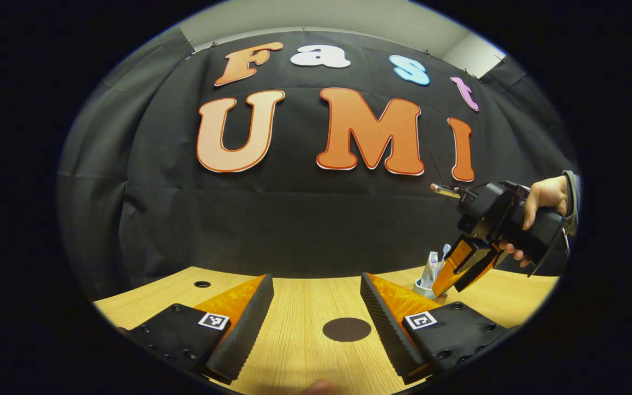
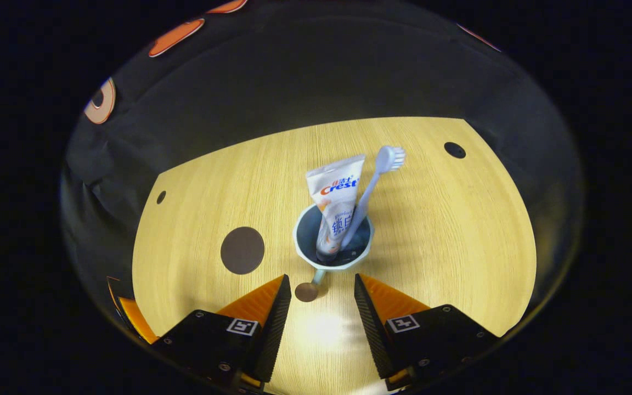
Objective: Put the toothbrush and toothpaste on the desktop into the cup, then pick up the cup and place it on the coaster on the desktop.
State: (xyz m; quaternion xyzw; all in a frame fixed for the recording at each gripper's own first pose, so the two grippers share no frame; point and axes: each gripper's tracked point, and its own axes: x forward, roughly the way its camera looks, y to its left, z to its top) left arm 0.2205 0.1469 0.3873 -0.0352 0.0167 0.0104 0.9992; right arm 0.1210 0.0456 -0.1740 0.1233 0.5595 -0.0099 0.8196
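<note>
A pale blue cup [image 2: 306, 237] stands on the wooden table [image 2: 436, 230]. In it lean a white toothpaste tube [image 2: 335, 197] and a light blue toothbrush [image 2: 373, 178], bristles up. My right gripper [image 2: 320, 278] hovers over the cup, open; the cup's handle [image 2: 316, 280] points into the gap between its fingers, neither of which touches it. A dark round coaster [image 2: 242, 250] lies left of the cup. In the left gripper view, my left gripper [image 1: 316, 278] is open and low over the table, with the coaster [image 1: 346, 329] between its fingers. The right gripper [image 1: 452, 288] hangs over the cup [image 1: 423, 289].
A hand [image 1: 546, 197] with a grey sleeve holds the right gripper. Small dark holes [image 2: 454, 150] [image 2: 161, 196] [image 1: 202, 284] sit near the table's far corners. The black cloth wall [image 1: 305, 219] closes the back. An orange part of the left gripper [image 2: 127, 310] shows at the table's near left edge.
</note>
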